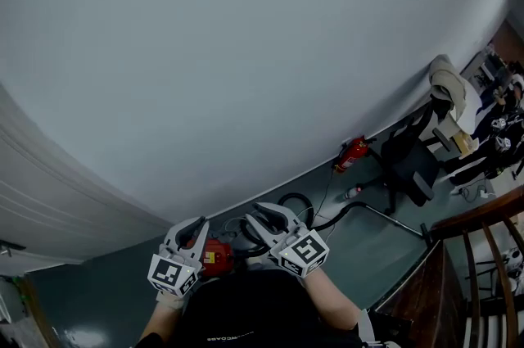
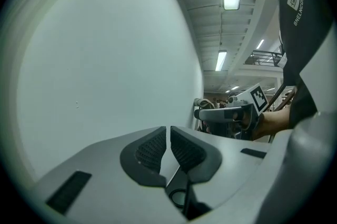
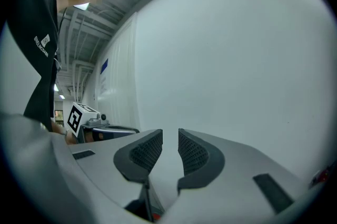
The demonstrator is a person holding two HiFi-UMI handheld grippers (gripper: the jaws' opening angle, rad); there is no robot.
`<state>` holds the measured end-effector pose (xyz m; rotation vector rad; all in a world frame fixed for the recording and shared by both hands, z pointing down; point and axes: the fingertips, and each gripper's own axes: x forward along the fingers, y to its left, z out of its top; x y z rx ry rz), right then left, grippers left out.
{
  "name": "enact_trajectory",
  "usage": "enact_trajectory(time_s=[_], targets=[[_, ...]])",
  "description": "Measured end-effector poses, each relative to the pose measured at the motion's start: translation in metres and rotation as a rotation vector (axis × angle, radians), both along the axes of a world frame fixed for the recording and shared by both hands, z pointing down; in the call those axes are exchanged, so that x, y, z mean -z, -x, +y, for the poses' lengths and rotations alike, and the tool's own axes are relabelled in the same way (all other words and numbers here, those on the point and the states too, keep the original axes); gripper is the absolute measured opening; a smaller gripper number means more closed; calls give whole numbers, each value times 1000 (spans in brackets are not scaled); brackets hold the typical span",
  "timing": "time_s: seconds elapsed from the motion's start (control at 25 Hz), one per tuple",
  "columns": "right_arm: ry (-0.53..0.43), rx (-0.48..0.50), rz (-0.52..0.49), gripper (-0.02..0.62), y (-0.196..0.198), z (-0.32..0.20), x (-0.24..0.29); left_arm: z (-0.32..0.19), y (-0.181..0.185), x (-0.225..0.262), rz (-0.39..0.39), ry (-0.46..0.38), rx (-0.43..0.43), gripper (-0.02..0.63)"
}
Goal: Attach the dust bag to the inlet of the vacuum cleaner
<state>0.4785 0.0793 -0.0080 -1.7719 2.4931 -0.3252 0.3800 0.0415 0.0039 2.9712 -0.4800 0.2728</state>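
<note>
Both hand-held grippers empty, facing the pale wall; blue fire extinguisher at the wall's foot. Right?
No: the fire extinguisher is red, per the head view. Otherwise right: left hand-held gripper and right hand-held gripper are empty, facing the pale wall.

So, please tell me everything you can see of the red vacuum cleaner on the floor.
In the head view only a small part of the vacuum cleaner shows: a red body with a yellow patch, on the grey-green floor by the white wall. The left gripper and right gripper hide much of it. A black hose curls beside it.
</note>
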Motion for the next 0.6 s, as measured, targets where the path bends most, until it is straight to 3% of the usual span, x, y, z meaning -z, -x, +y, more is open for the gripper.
enact_trajectory(time_s=[0.6], targets=[[4, -29, 8, 106, 2, 9, -1, 4, -3, 0, 2, 16, -40, 38]])
